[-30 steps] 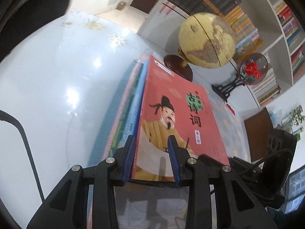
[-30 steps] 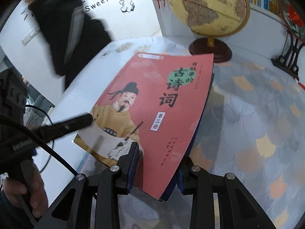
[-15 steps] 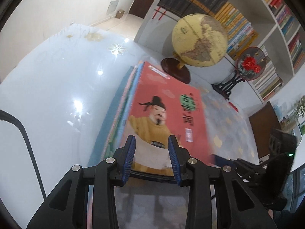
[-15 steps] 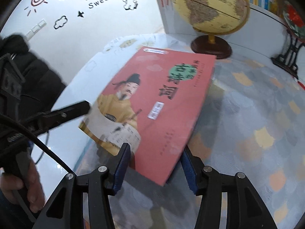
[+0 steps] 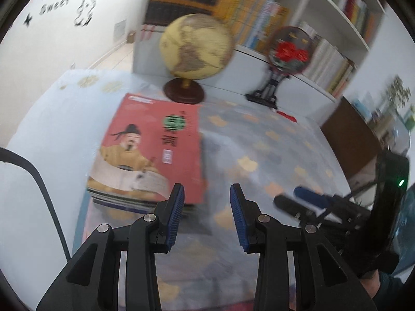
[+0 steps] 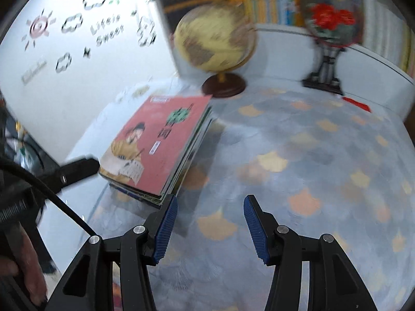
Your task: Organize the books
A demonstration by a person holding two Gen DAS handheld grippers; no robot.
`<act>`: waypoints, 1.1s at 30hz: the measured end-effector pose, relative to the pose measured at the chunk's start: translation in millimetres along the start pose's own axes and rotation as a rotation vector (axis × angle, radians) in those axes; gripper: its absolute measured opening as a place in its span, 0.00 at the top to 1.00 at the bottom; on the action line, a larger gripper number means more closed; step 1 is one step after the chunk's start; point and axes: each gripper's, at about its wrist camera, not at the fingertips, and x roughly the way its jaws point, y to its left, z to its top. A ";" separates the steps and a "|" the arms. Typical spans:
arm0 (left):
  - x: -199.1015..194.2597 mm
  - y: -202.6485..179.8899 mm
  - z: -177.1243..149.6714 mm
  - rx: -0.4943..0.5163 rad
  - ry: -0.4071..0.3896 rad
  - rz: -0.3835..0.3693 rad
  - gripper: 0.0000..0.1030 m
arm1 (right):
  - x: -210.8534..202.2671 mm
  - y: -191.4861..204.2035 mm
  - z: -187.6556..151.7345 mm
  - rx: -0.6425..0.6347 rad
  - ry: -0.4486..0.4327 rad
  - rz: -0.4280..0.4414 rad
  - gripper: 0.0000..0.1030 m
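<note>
Books in a flat stack [image 6: 166, 155], topped by a red picture-cover volume [image 5: 153, 150], lie on the patterned tablecloth [image 6: 298, 168] before the yellow globe [image 5: 195, 42]. Left gripper [image 5: 207, 208] and right gripper [image 6: 209, 224] hang empty, fingers apart. Square any overhanging edges by nudging gently from both sides.

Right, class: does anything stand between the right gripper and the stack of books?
Nothing visible does. The right gripper is open, and only bare patterned tablecloth lies between it and the stack of books ahead to its left.
</note>
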 end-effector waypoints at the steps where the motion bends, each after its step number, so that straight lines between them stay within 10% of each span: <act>1: -4.5 -10.1 -2.7 0.029 -0.004 0.013 0.67 | -11.4 -6.5 -3.0 0.022 -0.032 -0.012 0.50; 18: -76.4 -97.5 -2.9 0.171 -0.147 0.122 0.67 | -122.2 8.2 -16.0 0.059 -0.195 -0.084 0.46; 33: -47.4 -38.0 43.2 0.235 -0.122 0.084 0.67 | -82.3 40.6 26.2 0.136 -0.202 -0.291 0.40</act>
